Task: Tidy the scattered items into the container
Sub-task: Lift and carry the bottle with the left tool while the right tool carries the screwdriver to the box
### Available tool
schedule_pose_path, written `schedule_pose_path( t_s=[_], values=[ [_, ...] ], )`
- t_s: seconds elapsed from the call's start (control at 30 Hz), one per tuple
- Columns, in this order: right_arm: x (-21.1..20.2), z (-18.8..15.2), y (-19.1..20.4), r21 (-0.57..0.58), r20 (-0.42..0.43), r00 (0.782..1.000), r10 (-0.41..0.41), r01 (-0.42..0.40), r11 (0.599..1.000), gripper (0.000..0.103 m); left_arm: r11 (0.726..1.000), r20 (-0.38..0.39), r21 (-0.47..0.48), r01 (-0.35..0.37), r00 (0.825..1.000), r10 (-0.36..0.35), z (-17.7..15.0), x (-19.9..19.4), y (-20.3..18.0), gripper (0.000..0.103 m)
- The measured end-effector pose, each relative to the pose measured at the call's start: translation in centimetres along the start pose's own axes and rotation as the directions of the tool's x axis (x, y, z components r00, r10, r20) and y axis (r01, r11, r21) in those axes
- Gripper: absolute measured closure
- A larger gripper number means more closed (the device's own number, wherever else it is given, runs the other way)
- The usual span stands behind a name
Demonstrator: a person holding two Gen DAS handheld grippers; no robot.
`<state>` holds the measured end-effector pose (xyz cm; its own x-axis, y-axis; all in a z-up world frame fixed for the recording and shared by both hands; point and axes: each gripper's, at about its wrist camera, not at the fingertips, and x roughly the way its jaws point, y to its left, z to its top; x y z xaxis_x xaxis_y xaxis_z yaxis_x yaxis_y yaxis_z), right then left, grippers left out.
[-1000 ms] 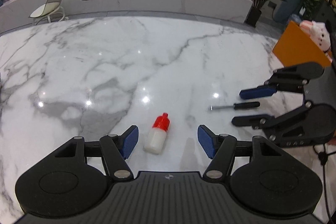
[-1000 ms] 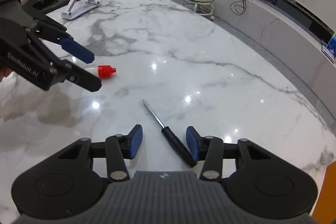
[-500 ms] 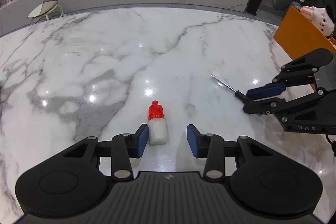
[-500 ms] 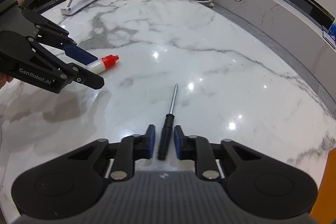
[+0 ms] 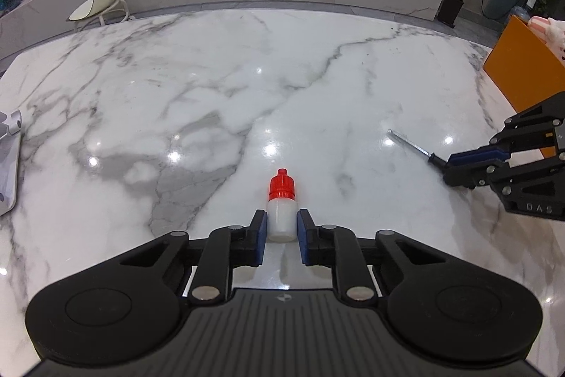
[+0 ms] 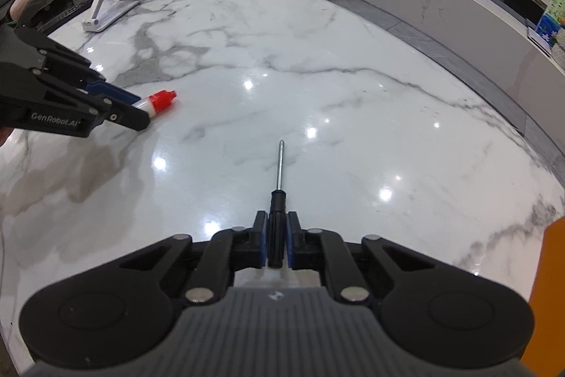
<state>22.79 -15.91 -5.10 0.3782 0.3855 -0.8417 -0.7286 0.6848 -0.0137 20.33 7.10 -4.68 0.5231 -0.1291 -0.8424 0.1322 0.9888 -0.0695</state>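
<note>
While you are clamping the left gripper [image 5: 281,232] on the dropper bottle [image 5: 281,209] and the right gripper [image 6: 274,244] on the screwdriver [image 6: 277,218], both are lying on the desk [image 5: 176,101]; the smooth bottle risks slipping, the screwdriver pivoting.

White red-capped bottle [image 5: 281,212] and black-handled screwdriver [image 6: 276,218] lie flat on marble (each pinched), well apart.

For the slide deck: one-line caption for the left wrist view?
Left gripper shut on red-capped bottle on marble table; right gripper shut on screwdriver.
</note>
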Motion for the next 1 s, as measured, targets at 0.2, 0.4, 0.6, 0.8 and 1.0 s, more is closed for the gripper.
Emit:
schedule_pose_path(
  t_s=[0.2, 0.4, 0.6, 0.8, 1.0],
  values=[
    [-1.1, -0.2, -0.5, 0.017, 0.016, 1.000, -0.015, 0.015, 1.000, 0.092, 1.000, 0.007, 0.014, -0.014, 1.000, 0.014, 0.1, -0.5, -0.6, 0.082],
    [-2.2, -0.2, -1.0, 0.039, 0.034, 0.999, -0.033, 0.032, 0.999, 0.092, 0.999, 0.012, 0.027, -0.024, 1.000, 0.024, 0.2, -0.8, -1.0, 0.082],
    [-3.3, -0.2, -1.6, 0.066, 0.055, 0.997, -0.054, 0.050, 0.997, 0.092, 0.999, 0.023, 0.032, -0.032, 0.999, 0.032, 0.4, -1.3, -1.4, 0.082],
    [-5.0, 0.2, -2.7, 0.117, 0.096, 0.992, -0.082, 0.071, 0.991, 0.092, 0.999, 0.057, 0.014, -0.040, 0.998, 0.039, 1.2, -2.3, -1.2, 0.082],
    [-7.2, 0.7, -3.4, 0.176, 0.150, 0.982, -0.111, 0.084, 0.981, 0.092, 0.999, 0.106, -0.027, -0.039, 0.994, 0.041, 2.2, -4.0, -0.6, 0.082]
  ],
)
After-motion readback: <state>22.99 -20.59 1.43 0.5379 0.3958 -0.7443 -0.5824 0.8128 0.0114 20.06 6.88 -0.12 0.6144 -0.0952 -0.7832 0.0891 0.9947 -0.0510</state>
